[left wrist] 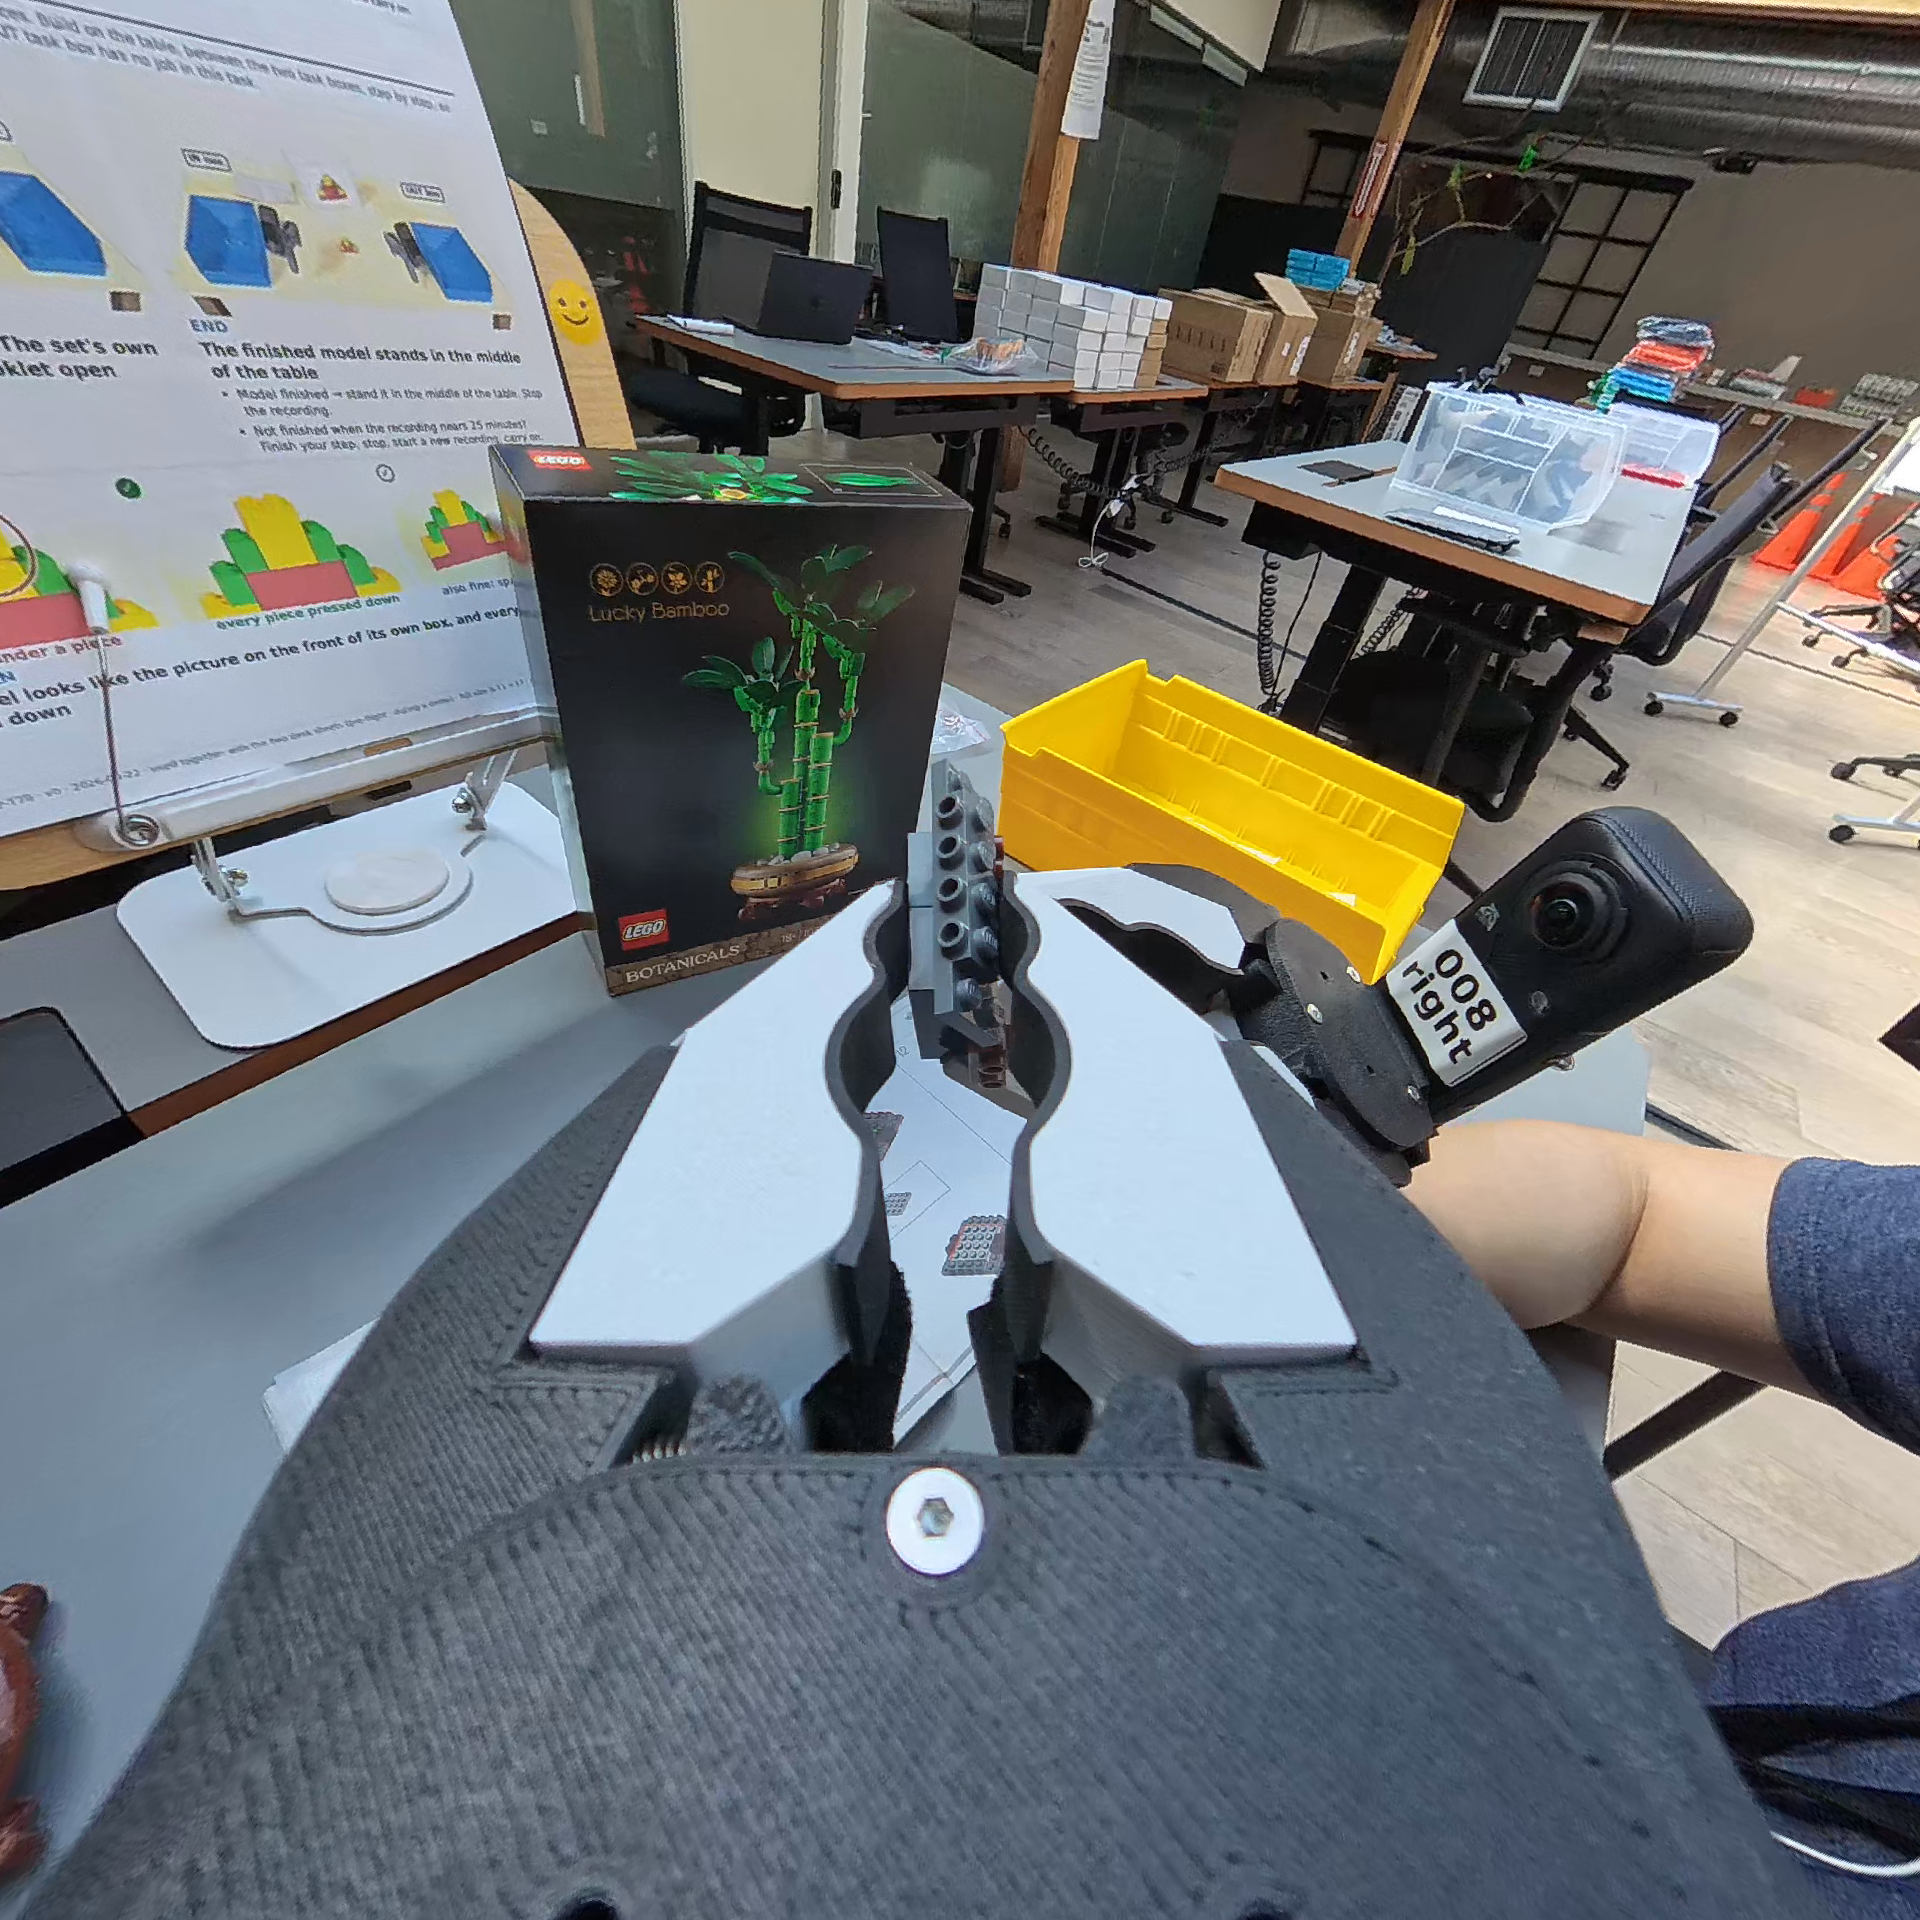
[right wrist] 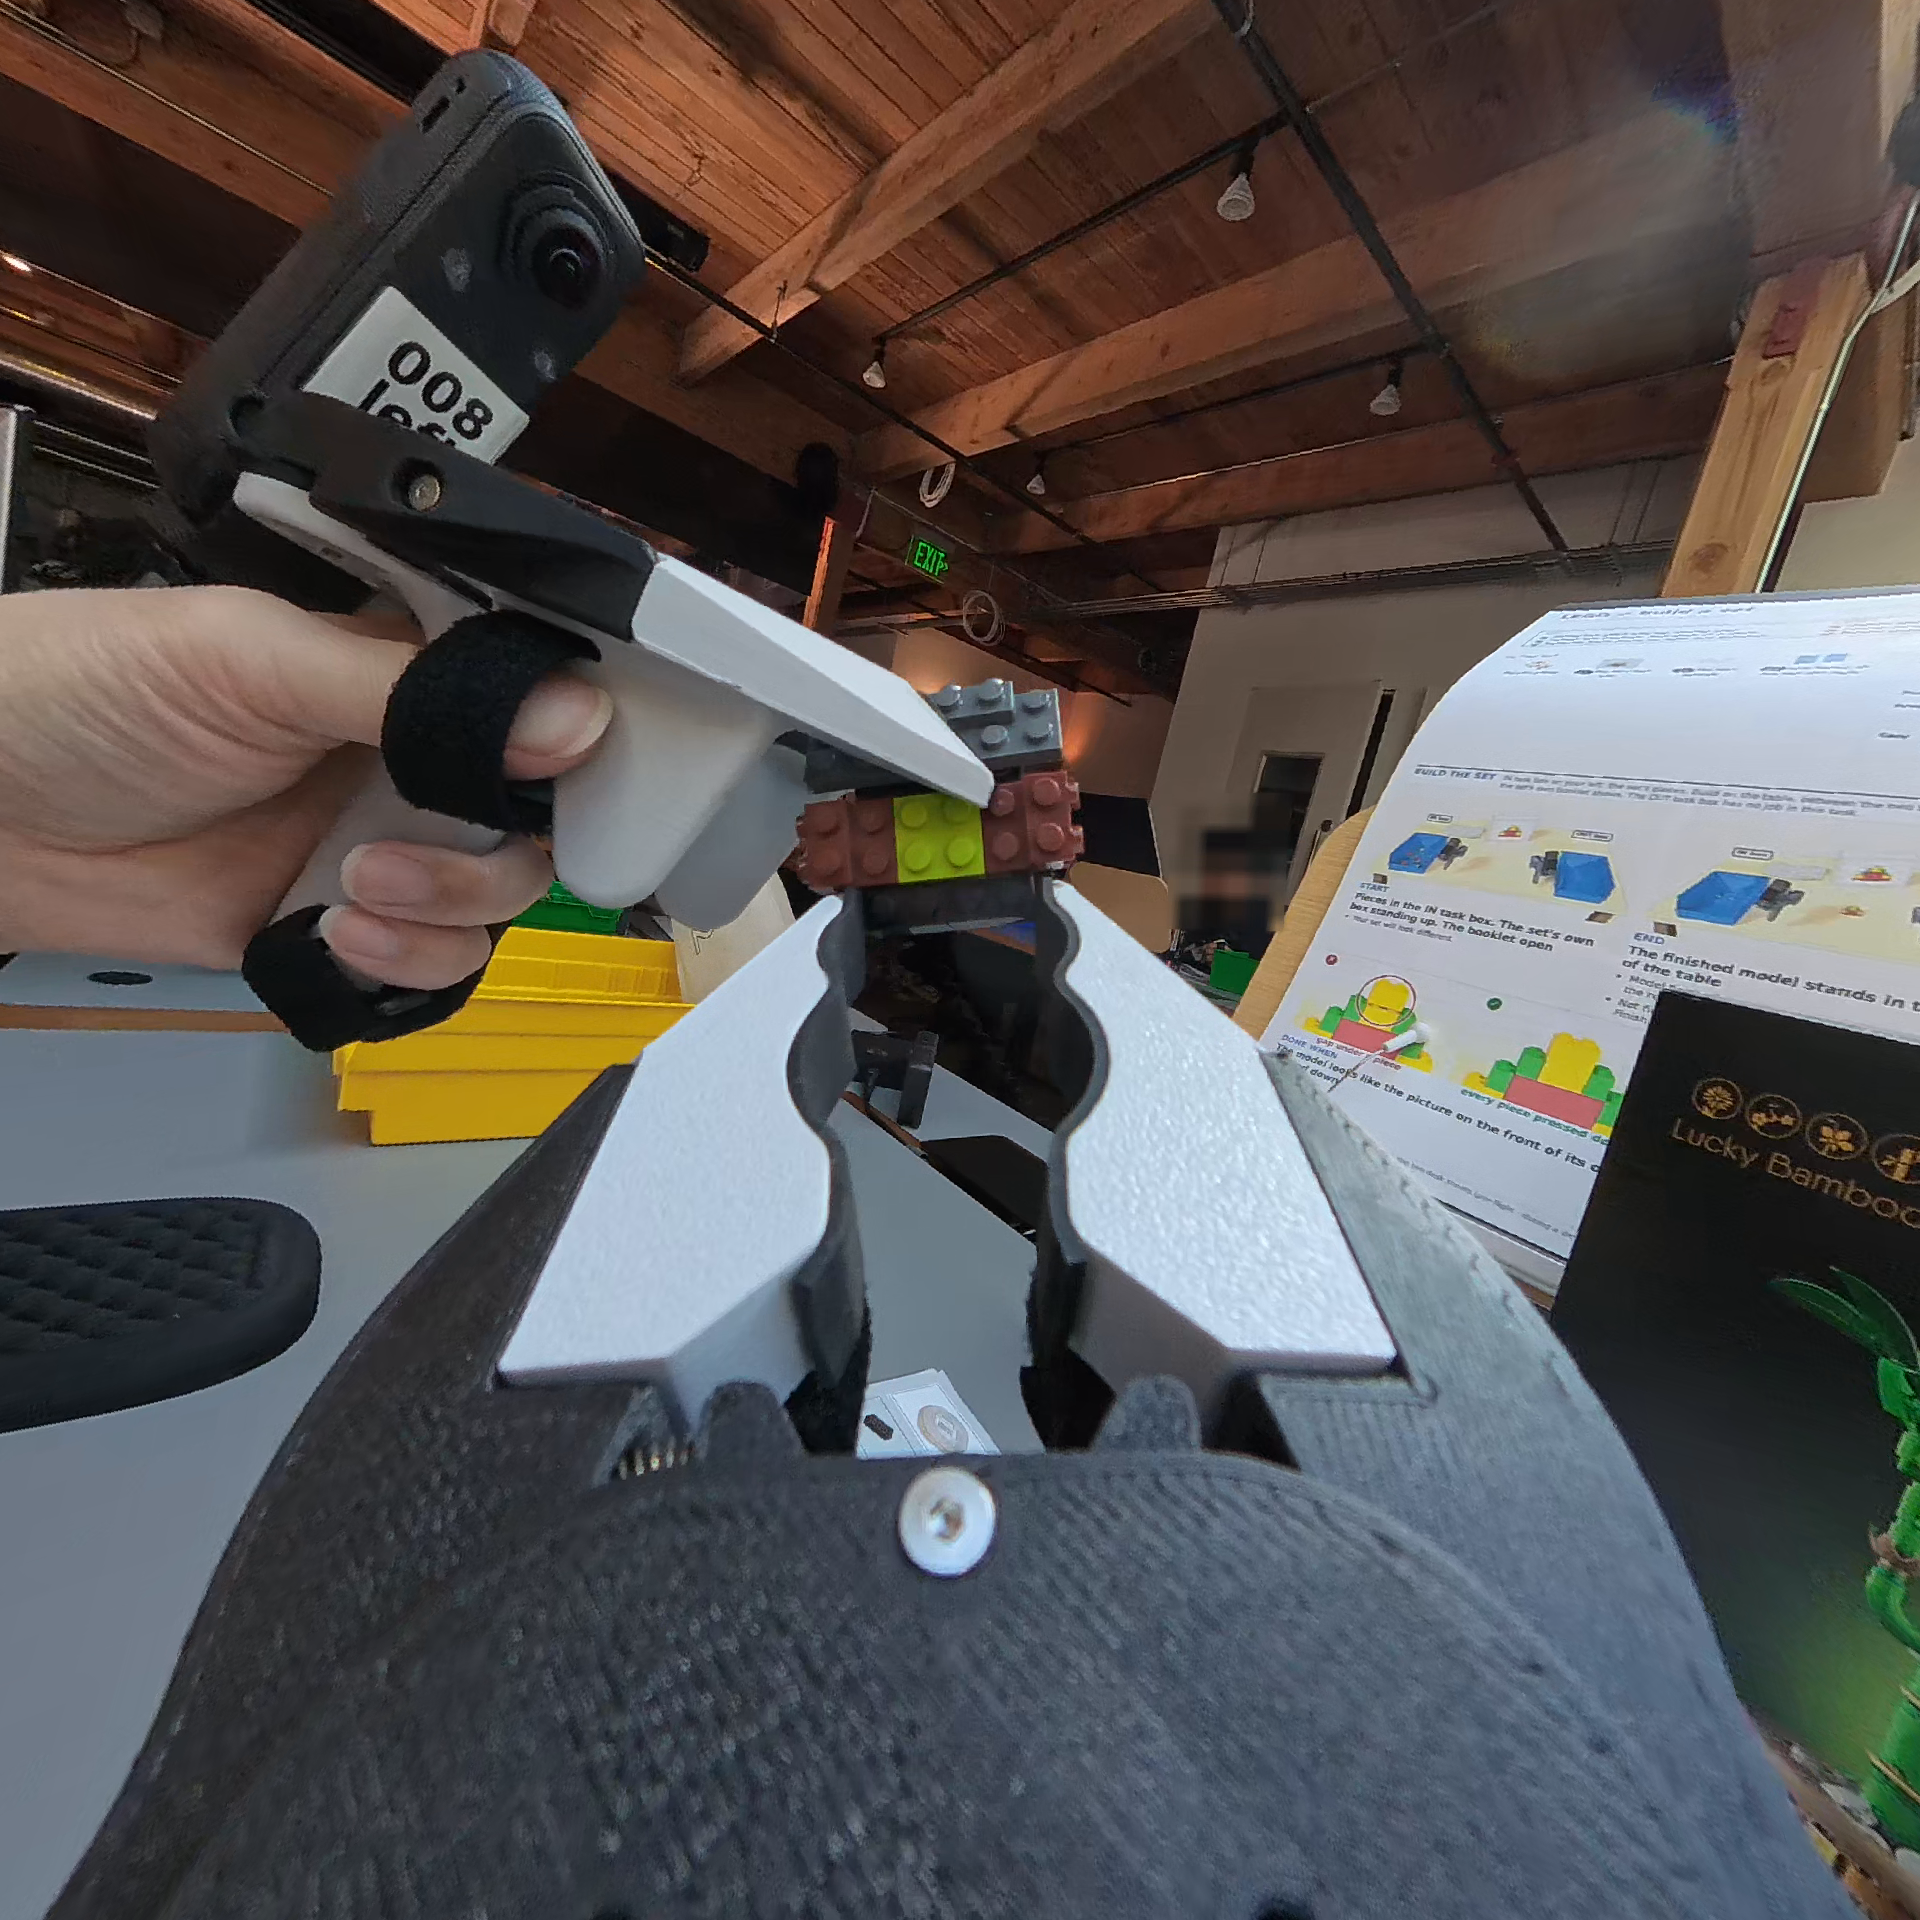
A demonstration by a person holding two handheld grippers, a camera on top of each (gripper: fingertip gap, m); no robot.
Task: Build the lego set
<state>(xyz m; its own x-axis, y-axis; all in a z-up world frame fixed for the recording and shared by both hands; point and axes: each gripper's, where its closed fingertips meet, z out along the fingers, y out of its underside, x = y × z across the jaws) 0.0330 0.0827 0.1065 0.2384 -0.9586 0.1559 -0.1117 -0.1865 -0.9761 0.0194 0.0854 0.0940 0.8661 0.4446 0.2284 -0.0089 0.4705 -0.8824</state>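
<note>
My left tongs (left wrist: 951, 940) are clamped edge-on around the lego assembly (left wrist: 961, 914), whose gray studded plates stand upright between the scalloped inner faces of my matte gray fingers (left wrist: 758, 1091), with a sliver of brown brick showing at the lower edge. In the right wrist view the same build (right wrist: 940, 821) sits at twelve o'clock, held in the air above the gray table (right wrist: 208, 1164): a layered block with gray plates on top, a band of reddish-brown bricks broken by one lime-green brick in the middle, and a dark slab underneath. My right tongs (right wrist: 951, 914) are closed on that dark bottom slab, their tips touching it on both sides, while the left tongs' smooth wedge-shaped finger comes in from ten o'clock and covers part of the gray top. The set's black box (left wrist: 748, 717), glossy cardboard printed with a green plant, stands upright at eleven o'clock in the left view; in the right view it is cut off at four o'clock. A ribbed yellow plastic bin (left wrist: 1226, 790) lies at one o'clock beyond the build. A white instruction sheet (left wrist: 260, 416) leans on a stand at ten o'clock, its edges cropped. Through the gap between my left fingers a printed booklet page (left wrist: 935, 1195) lies flat below, mostly hidden. How the underside pieces join, I cannot make out.
</note>
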